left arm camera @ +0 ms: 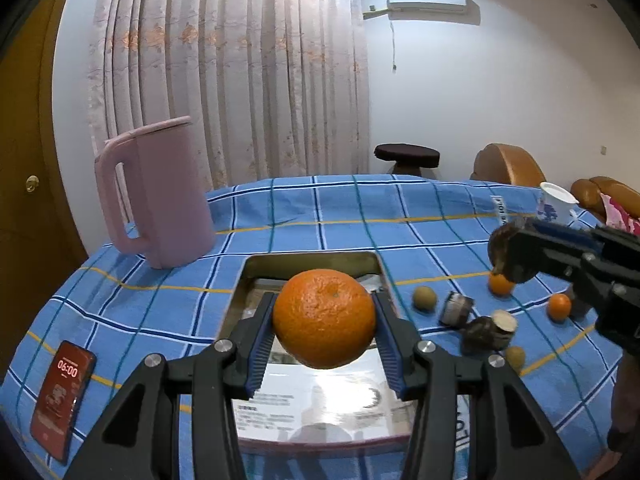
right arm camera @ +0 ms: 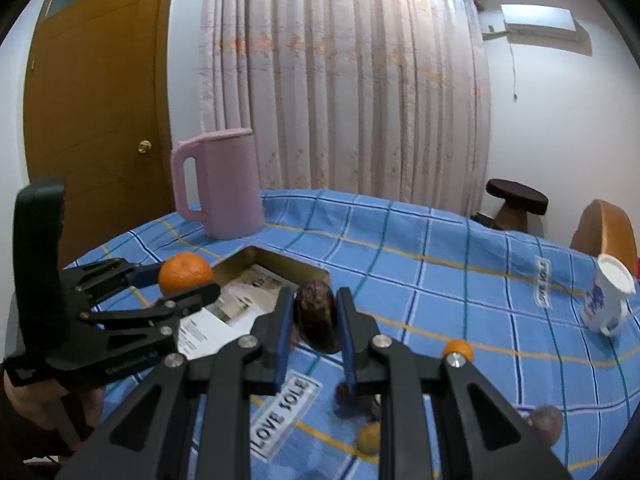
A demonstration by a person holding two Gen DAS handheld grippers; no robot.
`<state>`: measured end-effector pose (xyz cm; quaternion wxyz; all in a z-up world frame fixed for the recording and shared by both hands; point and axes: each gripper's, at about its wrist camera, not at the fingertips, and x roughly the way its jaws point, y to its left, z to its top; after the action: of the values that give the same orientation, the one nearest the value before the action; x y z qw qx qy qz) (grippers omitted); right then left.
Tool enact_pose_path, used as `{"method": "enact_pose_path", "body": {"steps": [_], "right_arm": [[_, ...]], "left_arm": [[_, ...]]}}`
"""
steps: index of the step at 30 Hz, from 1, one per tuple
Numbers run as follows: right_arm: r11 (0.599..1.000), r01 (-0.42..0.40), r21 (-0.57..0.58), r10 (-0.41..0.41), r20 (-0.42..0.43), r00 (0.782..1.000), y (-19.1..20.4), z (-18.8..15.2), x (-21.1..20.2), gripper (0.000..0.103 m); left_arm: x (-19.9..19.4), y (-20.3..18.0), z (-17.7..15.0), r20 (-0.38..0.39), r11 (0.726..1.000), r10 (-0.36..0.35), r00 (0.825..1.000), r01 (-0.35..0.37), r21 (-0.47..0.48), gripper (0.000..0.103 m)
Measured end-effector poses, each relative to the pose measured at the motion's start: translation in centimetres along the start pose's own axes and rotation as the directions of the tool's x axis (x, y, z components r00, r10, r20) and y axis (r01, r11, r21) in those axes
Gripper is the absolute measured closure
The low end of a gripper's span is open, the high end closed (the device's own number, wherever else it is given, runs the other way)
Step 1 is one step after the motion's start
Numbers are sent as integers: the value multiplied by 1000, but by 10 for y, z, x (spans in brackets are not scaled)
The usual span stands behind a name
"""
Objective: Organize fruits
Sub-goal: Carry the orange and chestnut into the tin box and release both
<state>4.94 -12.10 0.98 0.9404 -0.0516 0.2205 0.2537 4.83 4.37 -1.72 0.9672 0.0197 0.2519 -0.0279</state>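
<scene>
Left gripper [left arm camera: 324, 320] grasps an orange [left arm camera: 324, 318] above the tray [left arm camera: 312, 260]; right gripper [right arm camera: 316, 320] clamps a brown fruit [right arm camera: 316, 316]; next, lower and release both

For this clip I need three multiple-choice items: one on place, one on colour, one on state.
1. The orange is
A. on the cloth
B. held over the tray
C. inside the jug

2. The jug is
A. pink
B. green
C. white

3. The right claw is
A. open, holding nothing
B. shut on a dark brown fruit
C. out of view

Answers: B, the left claw grips the orange above the tray; A, its body is pale pink; B, both pads press the dark fruit.
</scene>
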Motion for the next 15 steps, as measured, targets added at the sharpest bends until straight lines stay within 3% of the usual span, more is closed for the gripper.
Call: {"method": "enact_pose_path", "body": {"steps": [8, 15], "right_arm": [[999, -34, -22, 34, -1, 999, 18, 23, 30, 79], [997, -71, -3, 70, -75, 995, 25, 17, 74, 79]], "left_arm": [[23, 20, 2, -39, 1000, 20, 999, -20, -18, 54], [46, 37, -4, -93, 999, 36, 995, -39, -30, 54]]}}
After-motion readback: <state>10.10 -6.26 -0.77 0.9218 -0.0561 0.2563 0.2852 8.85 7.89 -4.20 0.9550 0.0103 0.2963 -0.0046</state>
